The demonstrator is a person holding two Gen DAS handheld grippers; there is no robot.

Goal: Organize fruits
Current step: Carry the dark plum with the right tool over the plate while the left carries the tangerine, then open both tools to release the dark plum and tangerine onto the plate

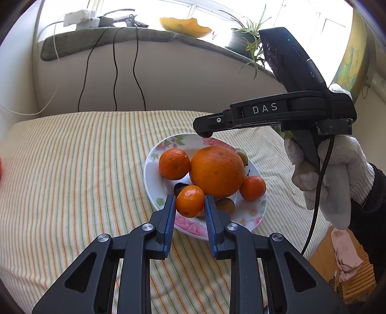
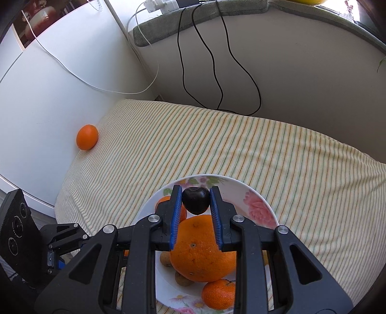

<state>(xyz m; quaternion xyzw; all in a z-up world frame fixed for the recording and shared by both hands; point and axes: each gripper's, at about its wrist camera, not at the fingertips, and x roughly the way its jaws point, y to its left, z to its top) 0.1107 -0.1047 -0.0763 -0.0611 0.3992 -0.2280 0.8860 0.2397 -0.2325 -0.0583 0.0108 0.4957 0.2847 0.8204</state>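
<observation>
A floral white plate (image 1: 154,169) on the striped cloth holds a large orange (image 1: 216,171), two tangerines (image 1: 174,163), (image 1: 252,188) and small brown fruits (image 1: 225,205). My left gripper (image 1: 189,202) is shut on a small orange fruit (image 1: 189,201) above the plate's near edge. My right gripper (image 2: 195,201) is shut on a dark cherry (image 2: 195,200) above the plate (image 2: 263,207) and the large orange (image 2: 200,251); it also shows in the left wrist view (image 1: 205,132), held by a gloved hand. A lone orange (image 2: 87,137) lies at the cloth's far left against the wall.
The striped cloth (image 2: 241,149) covers the table. A white cabinet (image 2: 48,84) stands along its left side and a wall with hanging black cables (image 2: 217,60) at the back. A sill holds a power strip (image 1: 80,18), a plant (image 1: 248,36) and a yellow peel (image 1: 184,26).
</observation>
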